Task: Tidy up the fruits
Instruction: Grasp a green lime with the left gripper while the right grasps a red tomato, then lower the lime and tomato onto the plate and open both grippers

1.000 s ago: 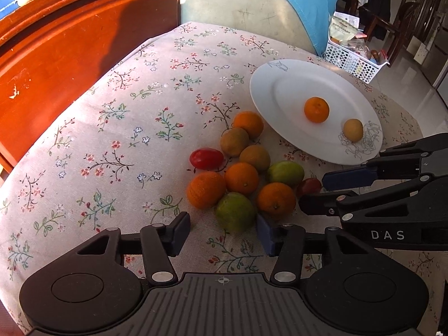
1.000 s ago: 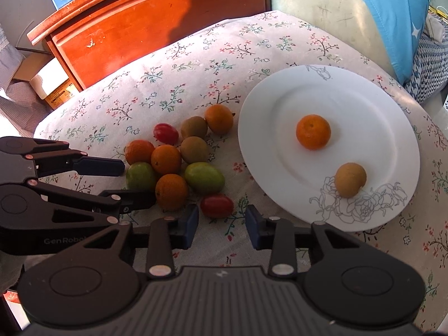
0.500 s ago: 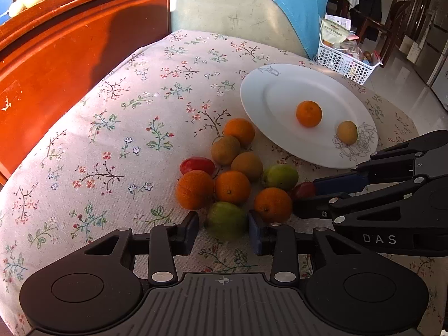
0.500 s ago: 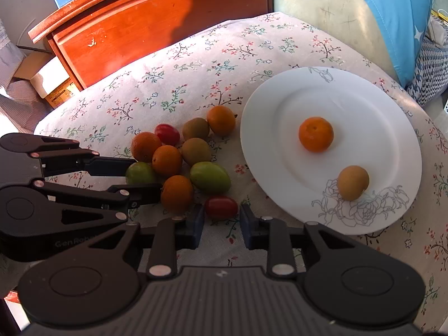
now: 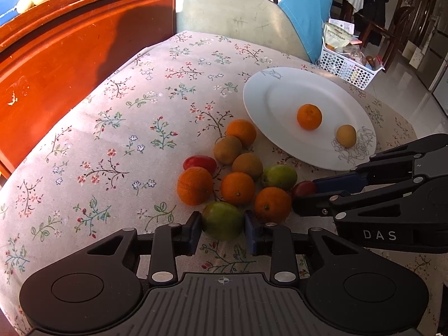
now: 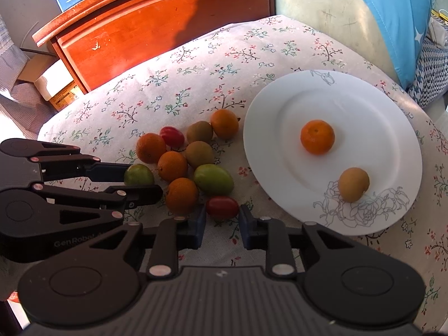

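Your left gripper has its fingers spread around the round green fruit at the pile's near edge on the floral-cloth bench, not yet pinching. Right gripper likewise brackets the small red oval fruit. Next I'd squeeze both, then lift across to the white ceramic plate.

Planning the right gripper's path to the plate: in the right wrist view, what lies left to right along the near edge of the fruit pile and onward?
Left gripper around a green fruit → orange mandarin → small red tomato between the right gripper's fingers → brown kiwi on the white plate.
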Tool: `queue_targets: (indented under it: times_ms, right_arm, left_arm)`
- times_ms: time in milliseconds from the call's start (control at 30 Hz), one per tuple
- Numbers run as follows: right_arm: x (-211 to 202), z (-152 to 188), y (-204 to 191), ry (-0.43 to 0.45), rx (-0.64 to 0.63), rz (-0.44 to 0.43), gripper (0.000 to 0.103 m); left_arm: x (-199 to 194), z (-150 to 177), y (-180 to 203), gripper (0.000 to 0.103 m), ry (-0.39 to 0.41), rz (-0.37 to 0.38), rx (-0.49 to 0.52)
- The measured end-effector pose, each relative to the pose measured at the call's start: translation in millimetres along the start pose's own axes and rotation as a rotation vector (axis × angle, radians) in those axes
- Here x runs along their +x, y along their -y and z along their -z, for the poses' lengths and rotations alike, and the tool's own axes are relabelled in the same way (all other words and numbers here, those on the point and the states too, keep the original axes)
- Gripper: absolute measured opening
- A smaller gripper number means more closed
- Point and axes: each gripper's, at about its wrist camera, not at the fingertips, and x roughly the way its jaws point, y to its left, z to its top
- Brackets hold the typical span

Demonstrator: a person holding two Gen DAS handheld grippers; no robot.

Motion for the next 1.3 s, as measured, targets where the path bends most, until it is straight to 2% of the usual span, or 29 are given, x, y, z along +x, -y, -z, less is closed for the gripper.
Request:
queue_targets:
  times_ms: [400, 633, 1000, 1300]
  right_arm:
    - [-15.1, -10.2, -0.9, 0.049, -0.02, 0.014, 0.025]
    - [-31.2, -24.0, 10.3, 0.109, 0.005, 0.033, 0.025]
    - [-44.6, -37.0, 39.0, 0.162, 0.064, 0.091, 0.025]
    - [-41.7, -47.8, 78.9, 0.163, 0.167, 0.161, 0.025]
  left_arm:
    - [-14.3, -12.7, 2.8, 0.03, 0.052, 0.001, -0.005]
    - [-22.7, -33.7, 6.0, 0.03, 0.103, 0.004, 0.0]
    - [-13.2, -70.3, 31.2, 0.03, 0.118, 0.048, 0.035]
    - [16.5, -98.4, 45.4, 0.03, 0.097, 0.072, 0.053]
